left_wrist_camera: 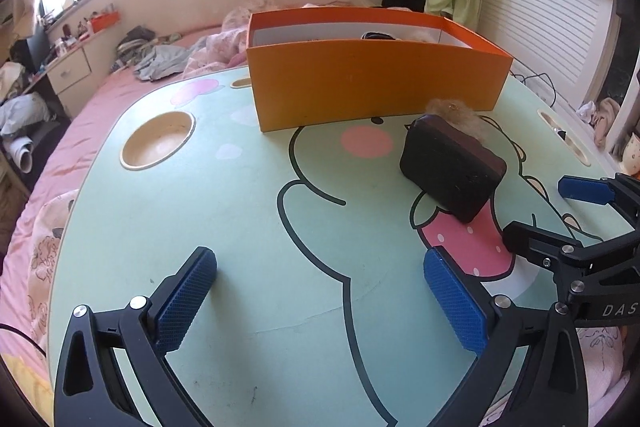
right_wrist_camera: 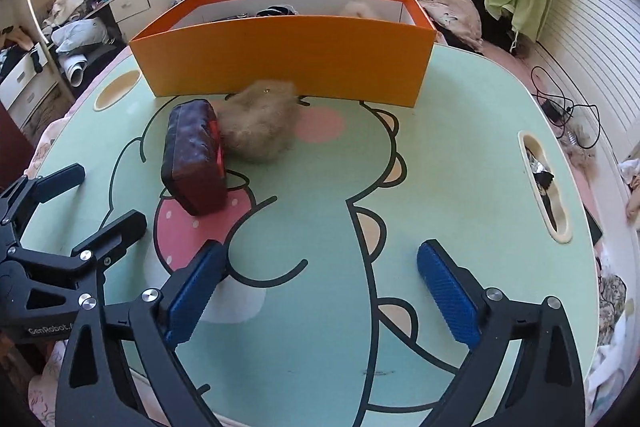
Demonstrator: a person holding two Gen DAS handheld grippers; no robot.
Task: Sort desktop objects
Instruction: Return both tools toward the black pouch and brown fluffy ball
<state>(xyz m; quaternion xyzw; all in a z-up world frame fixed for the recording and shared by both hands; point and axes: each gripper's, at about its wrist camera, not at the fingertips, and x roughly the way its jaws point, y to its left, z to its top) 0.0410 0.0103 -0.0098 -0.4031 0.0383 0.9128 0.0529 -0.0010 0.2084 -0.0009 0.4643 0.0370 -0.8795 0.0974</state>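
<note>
- Left gripper hovers low over the green cartoon desk, jaws wide apart, holding nothing.
- Right gripper likewise: jaws spread, empty.
- Dark brown pouch stands at eleven o'clock from the right gripper, touching a tan fluffy pompom.
- Orange box sits just beyond, at twelve o'clock.

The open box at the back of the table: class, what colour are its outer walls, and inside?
Orange box outside, white inside; clearest in the right wrist view.
</note>
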